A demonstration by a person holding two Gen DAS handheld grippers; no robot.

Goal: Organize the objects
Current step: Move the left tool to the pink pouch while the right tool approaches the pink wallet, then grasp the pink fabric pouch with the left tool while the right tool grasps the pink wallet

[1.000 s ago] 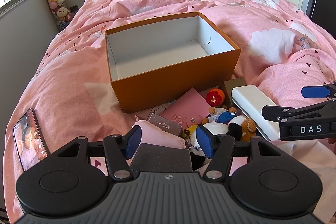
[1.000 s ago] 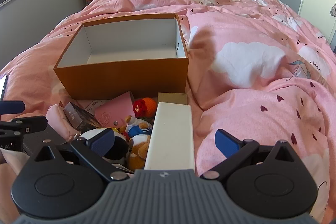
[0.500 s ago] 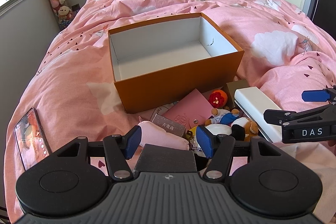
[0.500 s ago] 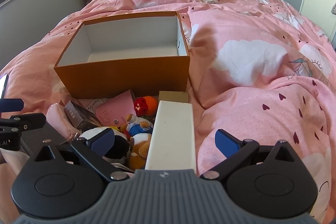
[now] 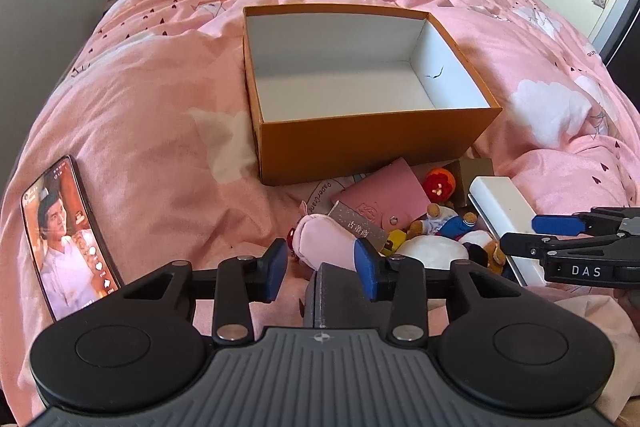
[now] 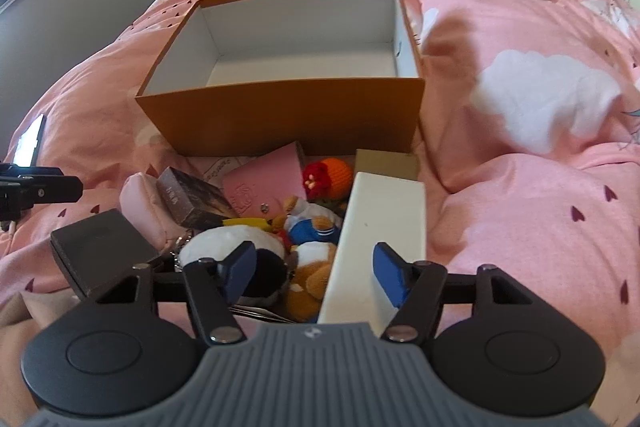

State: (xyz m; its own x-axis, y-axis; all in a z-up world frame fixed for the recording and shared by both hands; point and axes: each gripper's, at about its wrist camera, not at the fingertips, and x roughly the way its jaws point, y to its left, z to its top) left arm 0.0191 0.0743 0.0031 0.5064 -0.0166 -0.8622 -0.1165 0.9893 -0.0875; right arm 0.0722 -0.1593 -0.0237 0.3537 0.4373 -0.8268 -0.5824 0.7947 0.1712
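1. The orange box (image 5: 372, 143) sits open on the pink duvet (image 5: 160, 115), lid off and mouth up, which suits dropping things in from above. Its white inside is bare; nothing has gone in yet.
2. The things to sort lie in a heap just in front of the box's near wall: a pink wallet (image 5: 384, 197), an orange knit toy (image 5: 440, 183), small plush dolls (image 6: 308, 223), a silver pack (image 5: 358, 225), a pink pouch (image 5: 324, 239), a dark grey case (image 6: 104, 255) and a long white box (image 6: 380, 223). They are bunched close to the box, probably so each trip is short.
3. The left gripper (image 5: 320, 263) hangs over the heap's left edge. Its jaws are closing, with the pink pouch lying in the gap between them; the pads do not seem to press it yet.
4. The right gripper (image 6: 316, 273) stands over the near end of the white box, at the right of the heap. Its jaws are closing too, and that end lies between them, not yet squeezed as far as I can tell.
5. A phone (image 5: 66, 235) lies well left of the box, screen lit, apart from the heap.
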